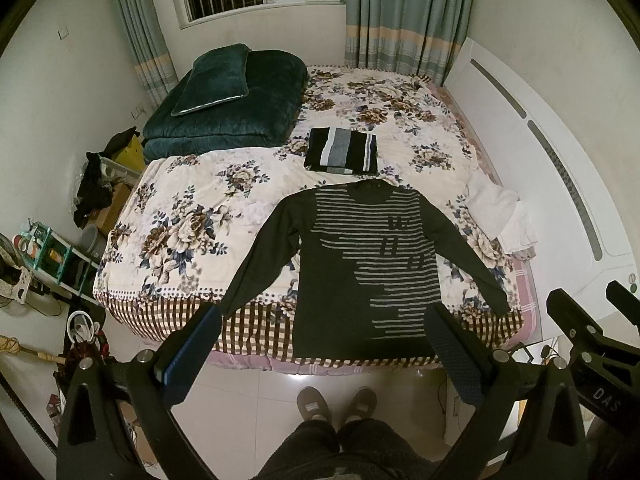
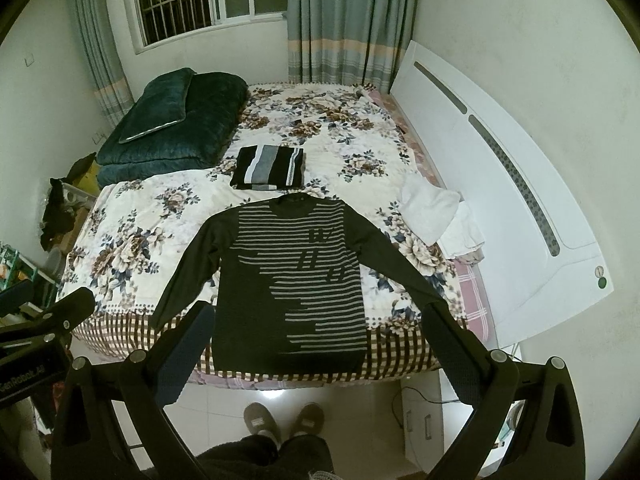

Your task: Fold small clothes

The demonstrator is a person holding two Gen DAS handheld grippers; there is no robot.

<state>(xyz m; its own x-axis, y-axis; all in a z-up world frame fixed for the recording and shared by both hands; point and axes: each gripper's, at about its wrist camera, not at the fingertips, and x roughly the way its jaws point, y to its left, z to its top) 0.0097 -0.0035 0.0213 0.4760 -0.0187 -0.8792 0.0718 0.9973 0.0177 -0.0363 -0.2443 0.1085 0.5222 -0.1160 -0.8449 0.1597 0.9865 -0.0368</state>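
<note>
A dark long-sleeved sweater (image 1: pixel 360 264) (image 2: pixel 292 280) with grey stripes lies flat, front up, on the near edge of the bed, sleeves spread to both sides. Behind it rests a folded black, grey and white striped garment (image 1: pixel 340 150) (image 2: pixel 269 167). My left gripper (image 1: pixel 324 316) is held high above the floor in front of the bed, open, with nothing between its fingers. My right gripper (image 2: pixel 320 312) hangs open and empty at about the same height. Each gripper shows at the edge of the other's view: the right gripper (image 1: pixel 588 320), the left gripper (image 2: pixel 36 320).
The bed (image 1: pixel 192 216) (image 2: pixel 128 240) has a floral cover. A folded dark green quilt with a pillow (image 1: pixel 224 100) (image 2: pixel 172 120) sits at its far left. White cloths (image 1: pixel 500 212) (image 2: pixel 436 212) lie at the right by the white headboard (image 2: pixel 500 184). Feet in slippers (image 1: pixel 336 404) stand on the tiled floor. Clutter lines the left wall.
</note>
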